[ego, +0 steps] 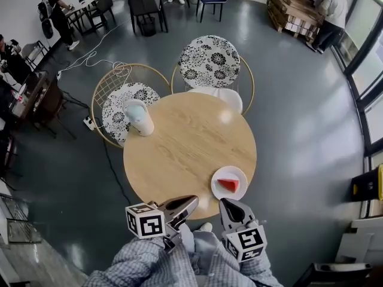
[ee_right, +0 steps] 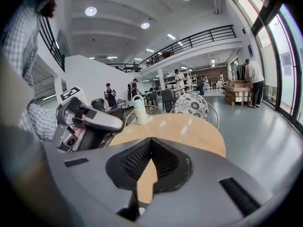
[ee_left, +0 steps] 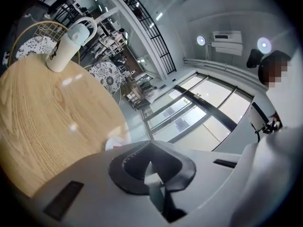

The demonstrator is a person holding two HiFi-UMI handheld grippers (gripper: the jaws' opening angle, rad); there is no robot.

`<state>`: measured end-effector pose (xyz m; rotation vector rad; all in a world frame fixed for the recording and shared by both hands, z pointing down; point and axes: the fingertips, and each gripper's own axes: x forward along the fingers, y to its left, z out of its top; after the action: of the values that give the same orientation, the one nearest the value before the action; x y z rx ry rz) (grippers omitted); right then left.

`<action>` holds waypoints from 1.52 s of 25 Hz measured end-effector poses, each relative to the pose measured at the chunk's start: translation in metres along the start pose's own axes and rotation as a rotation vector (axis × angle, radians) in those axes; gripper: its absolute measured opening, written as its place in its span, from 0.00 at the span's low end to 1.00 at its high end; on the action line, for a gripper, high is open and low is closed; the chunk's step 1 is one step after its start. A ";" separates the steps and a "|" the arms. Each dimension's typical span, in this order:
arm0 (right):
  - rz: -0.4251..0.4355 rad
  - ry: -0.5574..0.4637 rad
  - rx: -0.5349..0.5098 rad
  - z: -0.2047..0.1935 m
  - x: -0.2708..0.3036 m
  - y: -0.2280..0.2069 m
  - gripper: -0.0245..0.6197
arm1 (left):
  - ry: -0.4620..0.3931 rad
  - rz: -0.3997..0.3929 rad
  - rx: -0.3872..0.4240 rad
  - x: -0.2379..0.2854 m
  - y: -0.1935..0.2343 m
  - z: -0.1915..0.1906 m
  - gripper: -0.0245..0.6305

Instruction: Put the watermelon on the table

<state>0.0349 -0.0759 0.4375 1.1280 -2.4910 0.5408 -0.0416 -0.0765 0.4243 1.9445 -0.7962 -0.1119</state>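
Where checked sleeves (ego: 149,262) fill the nearest edge, the two grippers sit above them at the near rim of the worktop (ego: 179,151).

- left gripper (ego: 190,204): jaws closed, nothing between them.
- right gripper (ego: 229,204): jaws closed, nothing between them.
- worktop: round, light wood.
- plate (ego: 220,194): white, on the worktop by its near right edge, just beyond the right gripper.
- watermelon slice (ego: 228,185): red wedge lying on the plate, apart from both grippers.
- flask (ego: 139,117): pale, lidded, upright at the far left of the worktop.
- chair (ego: 128,100): wire frame, black-and-white patterned cushion, behind the flask.
- second chair (ego: 210,61): same pattern, at the worktop's far side.
- floor (ego: 287,130): grey.
- person (ego: 58,17): standing, far left of the room.
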 end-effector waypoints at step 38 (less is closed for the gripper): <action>0.040 -0.105 0.006 0.051 0.017 0.058 0.05 | 0.076 -0.078 0.258 -0.037 -0.022 0.026 0.05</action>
<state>-0.0279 -0.0756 0.3901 1.1386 -2.6077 0.5122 -0.0700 -0.0689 0.3833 2.2104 -0.7117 0.0195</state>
